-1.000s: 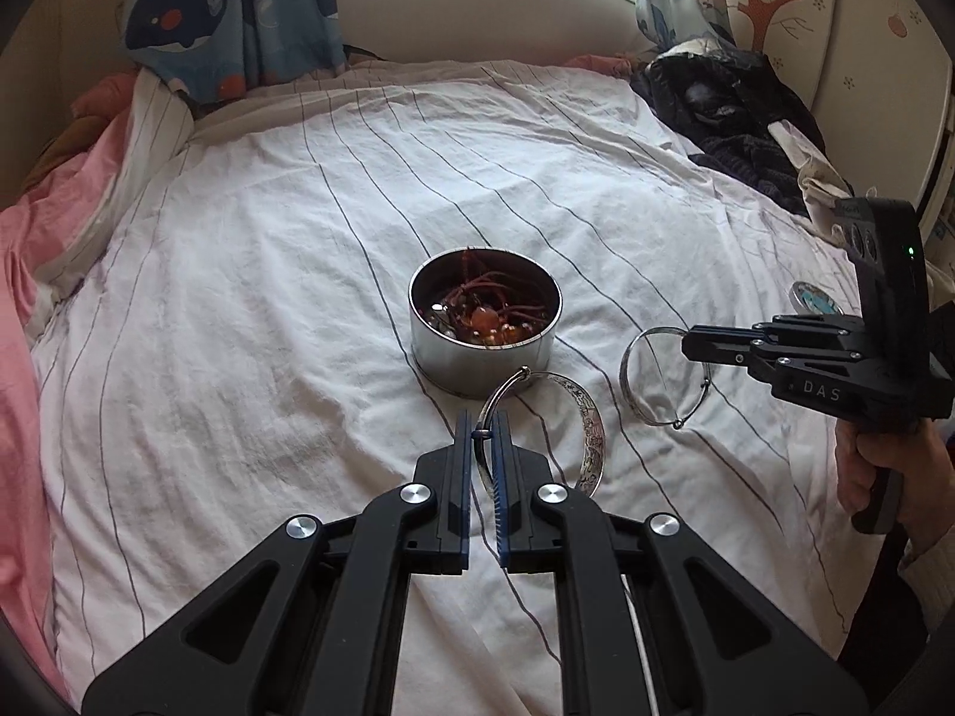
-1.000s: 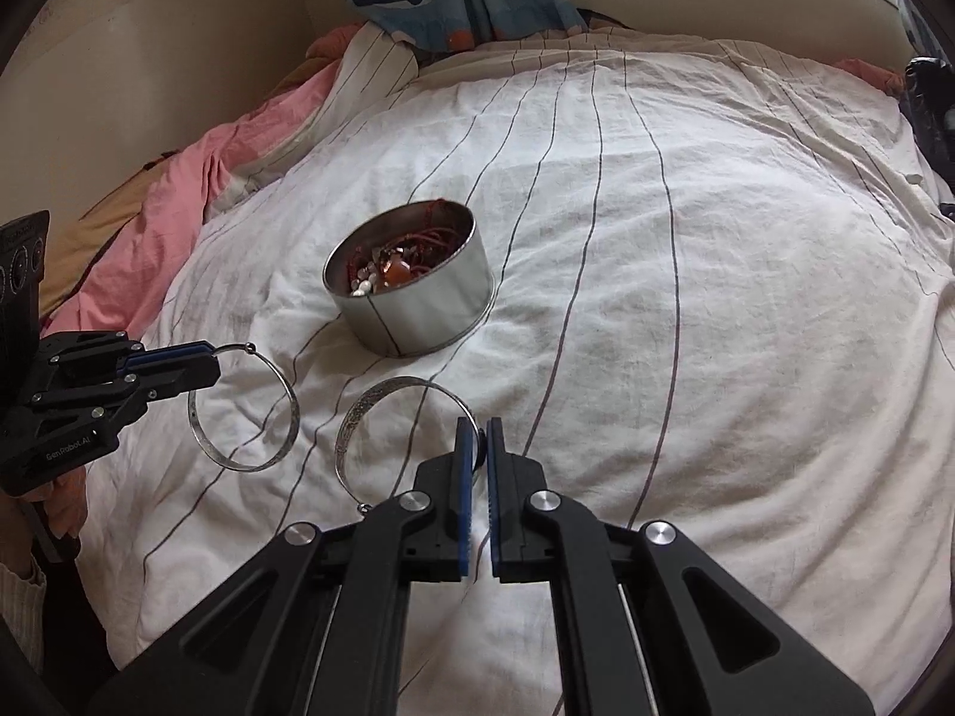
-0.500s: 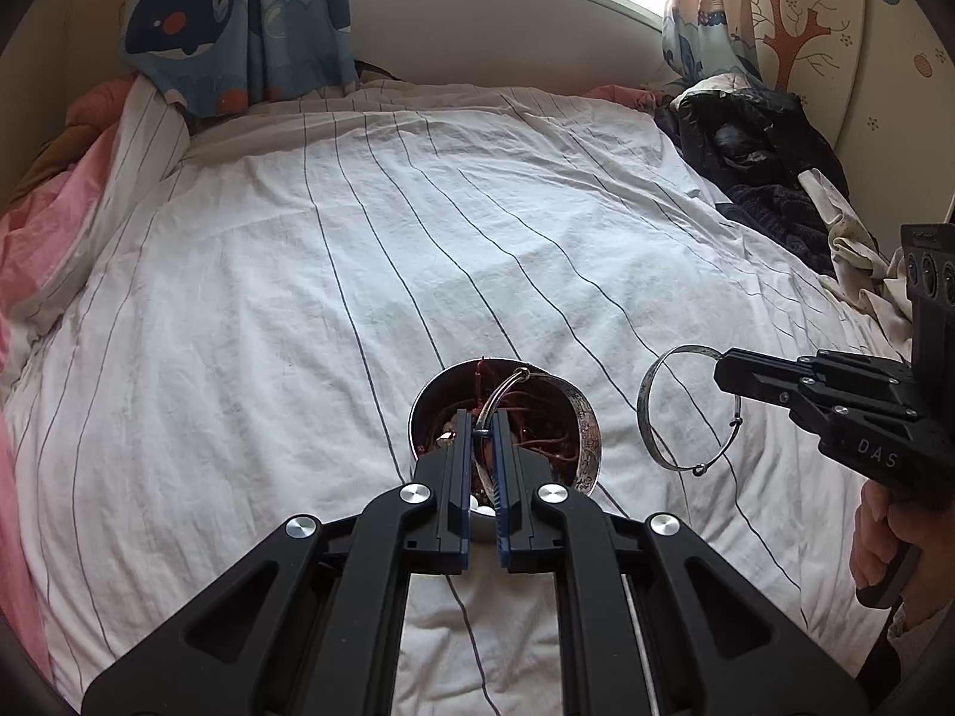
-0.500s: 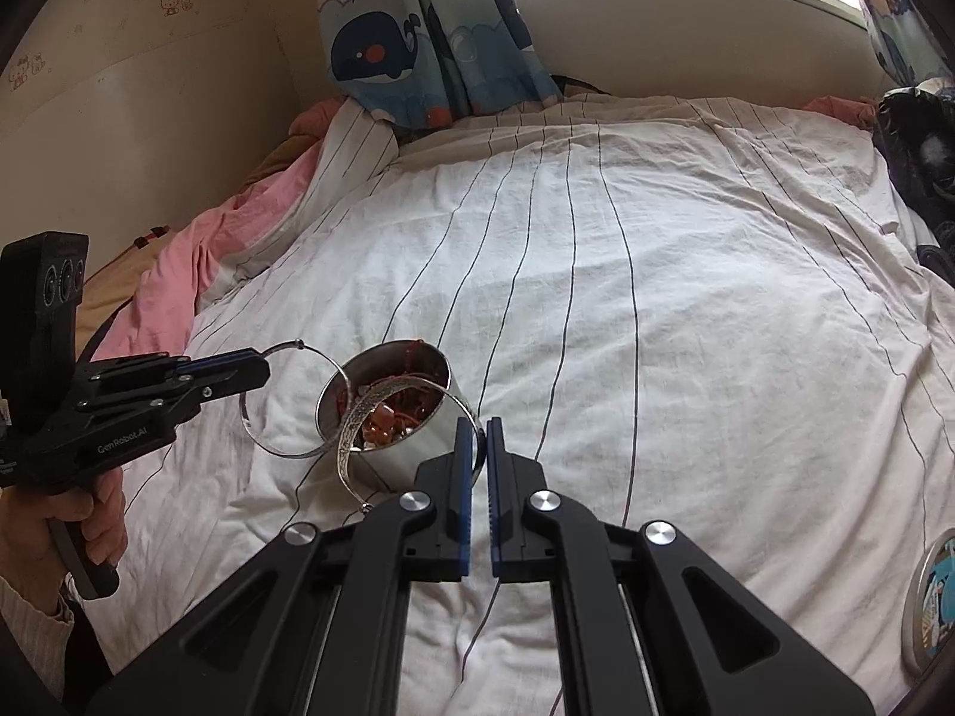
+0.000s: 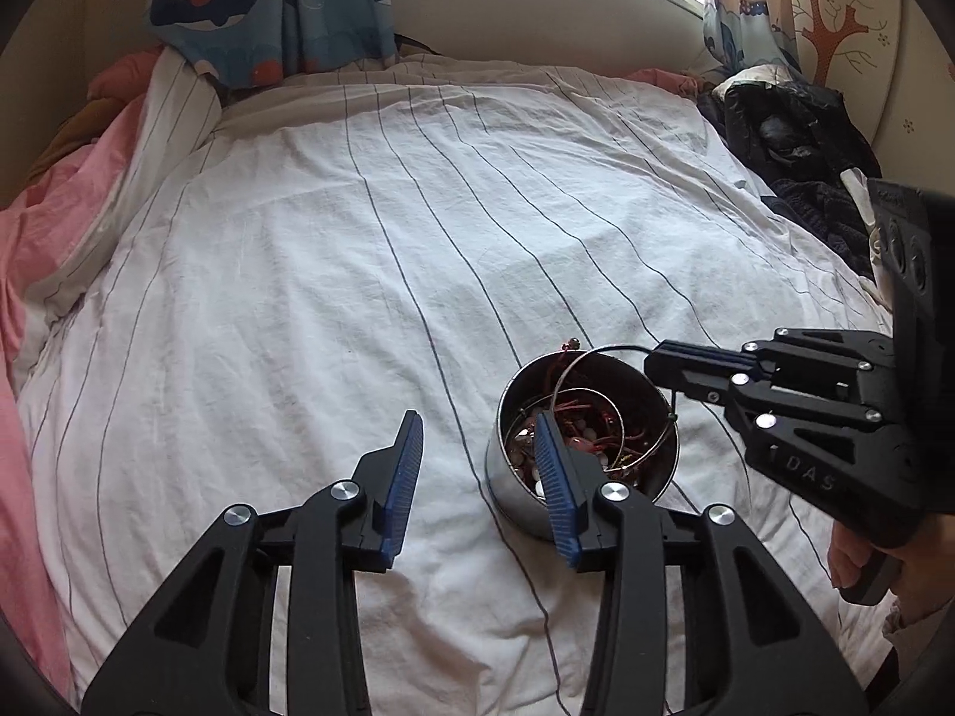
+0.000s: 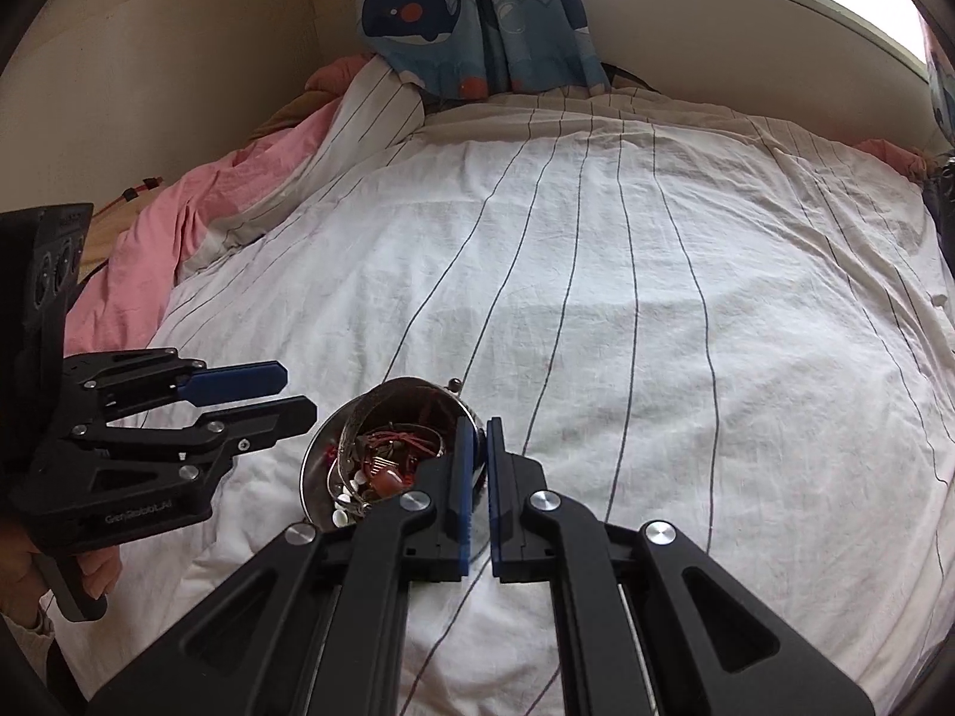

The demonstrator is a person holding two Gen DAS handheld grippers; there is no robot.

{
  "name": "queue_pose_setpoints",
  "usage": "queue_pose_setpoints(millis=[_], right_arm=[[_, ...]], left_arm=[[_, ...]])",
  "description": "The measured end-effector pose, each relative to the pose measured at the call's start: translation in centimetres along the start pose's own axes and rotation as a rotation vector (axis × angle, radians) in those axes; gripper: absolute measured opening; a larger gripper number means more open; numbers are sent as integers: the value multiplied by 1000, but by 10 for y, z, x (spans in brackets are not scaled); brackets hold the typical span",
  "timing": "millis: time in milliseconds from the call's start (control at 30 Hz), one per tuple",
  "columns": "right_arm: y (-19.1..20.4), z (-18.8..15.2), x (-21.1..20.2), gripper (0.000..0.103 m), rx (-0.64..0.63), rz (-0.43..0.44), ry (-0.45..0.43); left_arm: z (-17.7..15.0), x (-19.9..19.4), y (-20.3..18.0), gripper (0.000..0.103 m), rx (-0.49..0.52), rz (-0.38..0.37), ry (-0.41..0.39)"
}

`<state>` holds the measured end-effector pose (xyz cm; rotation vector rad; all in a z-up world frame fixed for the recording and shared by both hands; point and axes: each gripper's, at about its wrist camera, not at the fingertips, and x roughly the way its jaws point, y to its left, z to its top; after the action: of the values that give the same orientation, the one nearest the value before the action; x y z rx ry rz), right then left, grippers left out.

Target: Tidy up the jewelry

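Observation:
A round metal tin [image 5: 519, 495] full of red cords and beads stands on the white striped bed sheet; it also shows in the right wrist view [image 6: 316, 477]. My left gripper [image 5: 477, 447] is open and empty, its right finger at the tin's near rim. A silver bangle [image 5: 597, 400] lies inside the tin. My right gripper [image 6: 476, 435] is shut on a thin wire bangle [image 5: 603, 352] and holds it over the tin's right rim. In the left wrist view the right gripper [image 5: 656, 364] comes in from the right.
The white striped sheet [image 5: 358, 298] covers the bed. Pink bedding [image 5: 36, 238] lies along the left edge. Dark clothes [image 5: 794, 143] are piled at the far right. A whale-print curtain [image 5: 268, 6] hangs at the back by the wall.
My left gripper has opened and let the silver bangle drop into the tin. My right gripper has carried the thin wire bangle over the tin's rim.

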<state>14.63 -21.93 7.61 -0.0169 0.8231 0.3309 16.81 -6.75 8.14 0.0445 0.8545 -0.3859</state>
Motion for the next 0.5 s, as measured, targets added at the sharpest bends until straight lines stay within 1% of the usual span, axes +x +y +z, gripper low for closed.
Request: queue_pose_setpoints(millis=[67,133,167,233,267,300,333,367,433,500], right_arm=[[12,1,11,5,-38,-6,32],[21,-1,22,6,-76,-30,73],[23,-2,23,6,-79,-48,76],[21,-5,15,9,-66,-61,57],[19,-7,6,17,-56,-71,36],[17,-10,-4,26,-47,-82,17],[14,-15,-15,28,-36,-88,1],[12,-21,-25,29,-21,-86,-13],[8,-42,-46,33,11,-99,-26],[6,-69,-64,51,59,-104,-39]], left_arm=[[-3,-8,3,44,-8,11,-8],[-10,-18,0,52,7,31,-19],[-14,-23,-2,55,17,46,-25],[-25,-32,-10,64,36,67,-31],[-32,-35,-14,67,47,72,-30],[-38,-38,-17,72,53,77,-28],[-46,-40,-21,77,54,87,-27],[-53,-43,-24,79,51,96,-25],[-68,-47,-30,86,40,117,-20],[-83,-49,-36,89,17,134,-18]])
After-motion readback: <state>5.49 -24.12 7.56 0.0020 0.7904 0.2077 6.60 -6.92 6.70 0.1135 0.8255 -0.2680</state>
